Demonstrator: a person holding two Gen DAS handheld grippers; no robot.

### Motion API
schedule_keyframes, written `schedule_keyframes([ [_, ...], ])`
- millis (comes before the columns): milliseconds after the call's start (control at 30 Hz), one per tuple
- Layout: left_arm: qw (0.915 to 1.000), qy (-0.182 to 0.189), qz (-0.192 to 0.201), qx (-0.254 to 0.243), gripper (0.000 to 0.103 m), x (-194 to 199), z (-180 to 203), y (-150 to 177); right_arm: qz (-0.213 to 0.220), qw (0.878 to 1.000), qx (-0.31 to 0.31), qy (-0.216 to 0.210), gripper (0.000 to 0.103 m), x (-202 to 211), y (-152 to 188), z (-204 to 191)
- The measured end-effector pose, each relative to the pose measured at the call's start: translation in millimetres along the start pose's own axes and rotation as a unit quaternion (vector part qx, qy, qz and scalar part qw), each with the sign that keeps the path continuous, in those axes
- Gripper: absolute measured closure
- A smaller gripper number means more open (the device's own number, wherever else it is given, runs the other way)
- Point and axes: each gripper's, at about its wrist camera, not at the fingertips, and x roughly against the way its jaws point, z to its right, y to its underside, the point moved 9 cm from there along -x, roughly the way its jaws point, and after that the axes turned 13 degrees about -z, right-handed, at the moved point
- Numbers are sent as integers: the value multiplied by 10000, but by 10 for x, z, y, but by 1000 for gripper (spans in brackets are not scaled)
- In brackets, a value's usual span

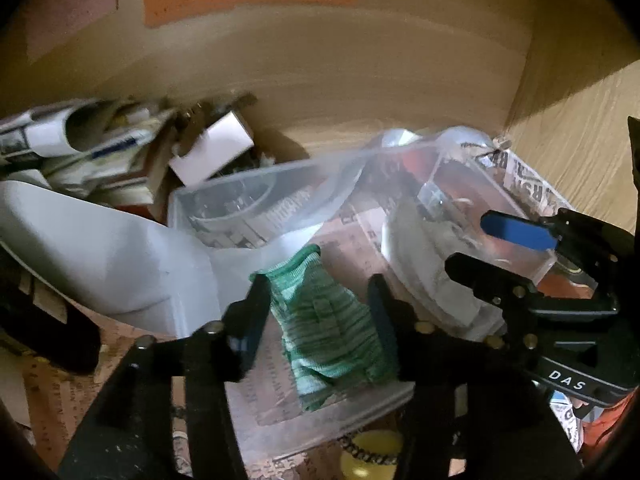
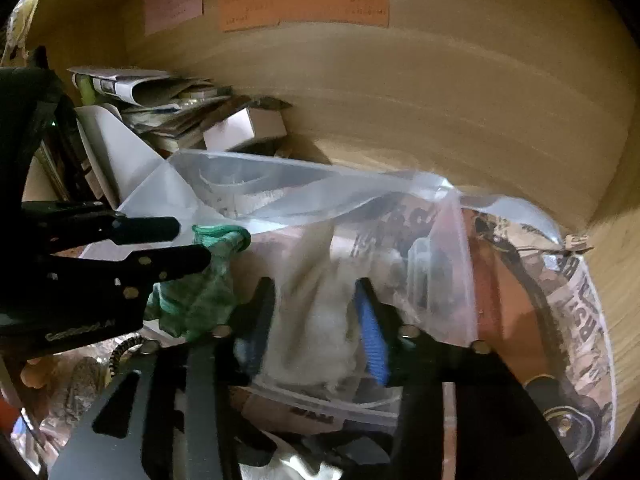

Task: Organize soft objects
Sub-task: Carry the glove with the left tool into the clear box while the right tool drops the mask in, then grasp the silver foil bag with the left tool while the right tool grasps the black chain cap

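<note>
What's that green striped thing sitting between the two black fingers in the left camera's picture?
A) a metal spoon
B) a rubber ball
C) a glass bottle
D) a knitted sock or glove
D: the green cloth item shows knitted ribbing and a cuffed edge, and droops limply between the fingers of the left gripper, next to a clear plastic bag.

Right gripper (image 2: 316,320) at the clear plastic bag (image 2: 360,208)
Its fingers are standing apart around white soft stuff (image 2: 320,320); left gripper (image 2: 188,244) is holding green cloth (image 2: 200,296).
</note>
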Motion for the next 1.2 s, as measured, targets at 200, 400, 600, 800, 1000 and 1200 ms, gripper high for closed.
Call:
schedule_keyframes([
  [200, 9993, -36, 369, 28, 38, 328, -21, 14, 401, 9991, 58, 131, 41, 300, -51, -5],
  [400, 9962, -92, 867, 73, 20, 735, -57, 94, 909, 9957, 97, 160, 20, 685, -60, -80],
  [600, 9929, -192, 1159, 180, 6, 1013, -122, 281, 1212, 9925, 74, 119, 10, 925, 32, -171],
  [800, 9936, -206, 1078, 259, 3, 1053, -144, 552, 1272, 9918, 38, 124, 8, 1000, 258, -230],
  [1000, 9962, -353, 756, 232, 3, 852, -156, 901, 988, 9951, -80, 13, 7, 879, 530, -280],
  [1200, 9985, -312, 256, 379, 3, 531, -197, 1221, 564, 9979, -204, -227, 7, 634, 741, -344],
])
